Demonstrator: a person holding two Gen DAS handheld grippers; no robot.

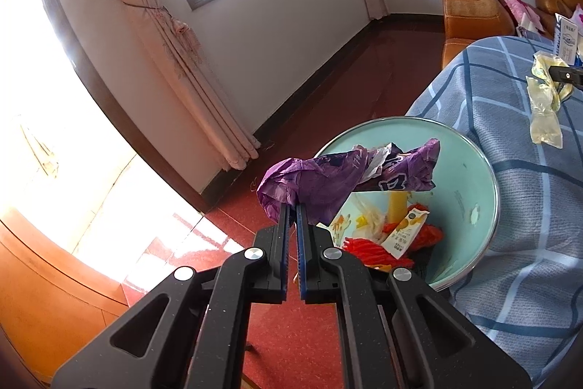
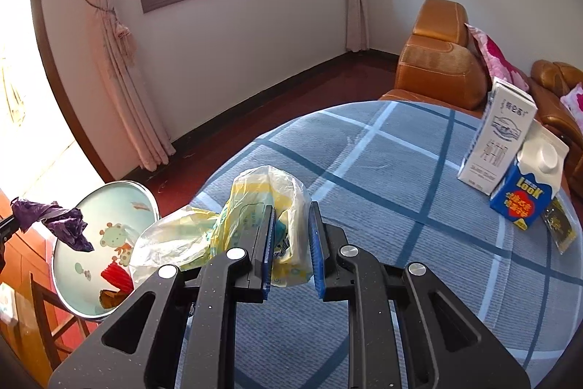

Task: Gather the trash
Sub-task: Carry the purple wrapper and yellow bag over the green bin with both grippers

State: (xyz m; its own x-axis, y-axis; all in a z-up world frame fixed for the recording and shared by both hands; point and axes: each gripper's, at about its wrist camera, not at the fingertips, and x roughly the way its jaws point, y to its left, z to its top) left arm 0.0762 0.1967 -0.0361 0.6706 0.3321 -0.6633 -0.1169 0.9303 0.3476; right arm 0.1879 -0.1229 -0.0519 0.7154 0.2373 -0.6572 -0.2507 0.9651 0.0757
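Left gripper [image 1: 292, 206] pinching purple bag [image 1: 339, 177] above bin [image 1: 473, 177], right gripper [image 2: 291, 210] fingers wide around yellow bag [image 2: 262, 203] on table [image 2: 400, 170]

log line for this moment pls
left gripper: shut on purple bag, over trash bin | right gripper: open around yellow-white plastic bag on table | cartons untouched

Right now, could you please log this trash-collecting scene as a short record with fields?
left gripper: shut on crumpled purple plastic bag, held above the bin
bin: pale green round trash bin, beside the table, already holding wrappers
right gripper: open around yellow-and-clear plastic bag
table: blue plaid tablecloth
also on table: white carton, blue carton
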